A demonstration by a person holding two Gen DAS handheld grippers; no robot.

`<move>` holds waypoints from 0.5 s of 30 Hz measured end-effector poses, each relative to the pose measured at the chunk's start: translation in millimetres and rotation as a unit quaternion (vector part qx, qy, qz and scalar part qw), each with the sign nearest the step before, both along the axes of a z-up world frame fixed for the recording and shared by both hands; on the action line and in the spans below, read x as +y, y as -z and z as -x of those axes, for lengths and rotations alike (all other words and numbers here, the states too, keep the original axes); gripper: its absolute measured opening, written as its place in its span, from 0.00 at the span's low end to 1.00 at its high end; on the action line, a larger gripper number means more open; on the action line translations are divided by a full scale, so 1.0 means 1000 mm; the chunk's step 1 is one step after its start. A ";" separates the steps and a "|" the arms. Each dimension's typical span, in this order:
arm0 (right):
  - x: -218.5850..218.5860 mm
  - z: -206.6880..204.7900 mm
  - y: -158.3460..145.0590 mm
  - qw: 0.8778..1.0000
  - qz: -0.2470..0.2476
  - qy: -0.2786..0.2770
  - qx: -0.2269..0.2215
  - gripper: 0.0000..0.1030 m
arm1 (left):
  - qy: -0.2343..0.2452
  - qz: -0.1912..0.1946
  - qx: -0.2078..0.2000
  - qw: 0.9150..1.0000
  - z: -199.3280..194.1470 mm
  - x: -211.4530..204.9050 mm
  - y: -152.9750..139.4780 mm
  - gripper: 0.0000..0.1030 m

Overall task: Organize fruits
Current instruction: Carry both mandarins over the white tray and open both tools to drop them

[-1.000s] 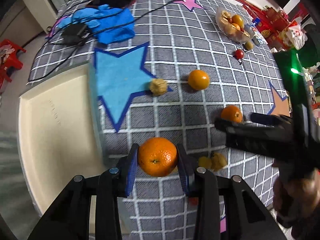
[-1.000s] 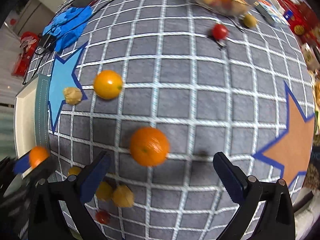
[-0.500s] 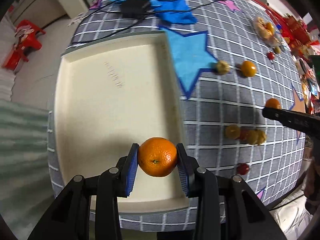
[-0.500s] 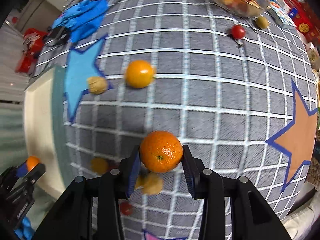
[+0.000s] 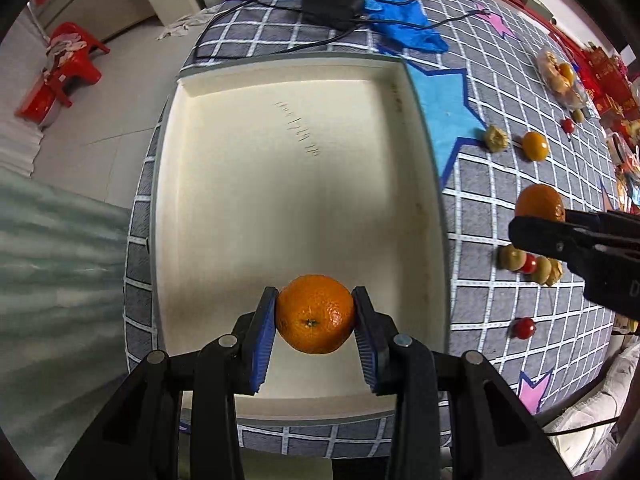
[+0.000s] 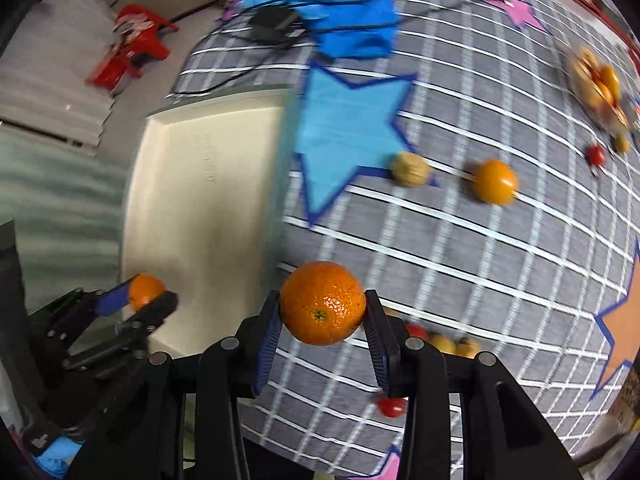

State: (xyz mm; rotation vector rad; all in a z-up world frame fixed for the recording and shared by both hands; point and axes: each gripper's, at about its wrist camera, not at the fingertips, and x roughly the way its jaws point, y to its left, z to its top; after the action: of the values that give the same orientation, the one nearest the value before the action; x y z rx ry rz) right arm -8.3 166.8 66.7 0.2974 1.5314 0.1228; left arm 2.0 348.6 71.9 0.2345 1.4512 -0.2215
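- Left wrist view: grey checked tablecloth (image 5: 500, 184) fills the frame's right side and top; blue and pink stars printed on it.
- Cream tray (image 5: 424, 168) takes up the frame centre, lying on the cloth; faint scratch marks on its floor, upper middle.
- Left gripper (image 5: 315, 320), bottom centre: blue pads pressed on both sides of a mandarin (image 5: 315, 314), held over the tray's near part. Contact with the tray floor: cannot tell.
- Right gripper (image 5: 560, 236) enters at the right edge, over the cloth, with a second mandarin (image 5: 538, 202) showing above its dark finger.
- Right wrist view (motion-blurred): right gripper clamped narrow on that second mandarin (image 6: 322, 308), bottom centre, just right of the tray's edge.
- Blue gloves (image 5: 404, 20) and a black adapter (image 5: 332, 8) with cables, top of the left wrist view.
- Loose on the cloth, right of the tray: orange fruit (image 5: 535, 146), walnut-like item (image 5: 496, 138) beside it.
- Small cluster of yellowish and red fruits (image 5: 528, 266), lower right; single red cherry tomato (image 5: 524, 328) below it.
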 end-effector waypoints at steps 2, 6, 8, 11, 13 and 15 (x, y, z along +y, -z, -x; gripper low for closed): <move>0.004 -0.002 0.007 1.000 -0.001 -0.011 0.003 0.40 | -0.004 -0.001 0.004 1.000 -0.001 0.006 0.003 0.39; 0.023 -0.004 0.012 0.999 -0.003 -0.033 0.010 0.40 | -0.011 -0.001 0.015 1.000 0.001 0.016 0.010 0.39; 0.030 -0.004 0.014 0.999 -0.004 -0.041 0.016 0.40 | -0.014 -0.003 0.020 1.000 0.003 0.021 0.015 0.39; 0.041 -0.006 0.022 0.998 -0.009 -0.050 0.025 0.40 | -0.019 -0.007 0.033 0.999 0.005 0.028 0.025 0.39; 0.051 -0.011 0.028 0.998 -0.009 -0.055 0.028 0.40 | -0.021 -0.009 0.040 0.999 0.007 0.031 0.032 0.39; 0.057 -0.014 0.034 0.998 -0.009 -0.061 0.033 0.41 | -0.019 -0.013 0.044 0.999 0.009 0.033 0.037 0.39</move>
State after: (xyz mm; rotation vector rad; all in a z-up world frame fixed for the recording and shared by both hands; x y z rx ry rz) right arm 5.4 223.6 32.9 0.2239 1.6154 0.2243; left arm -7.1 381.2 34.4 0.2212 1.5458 -0.1845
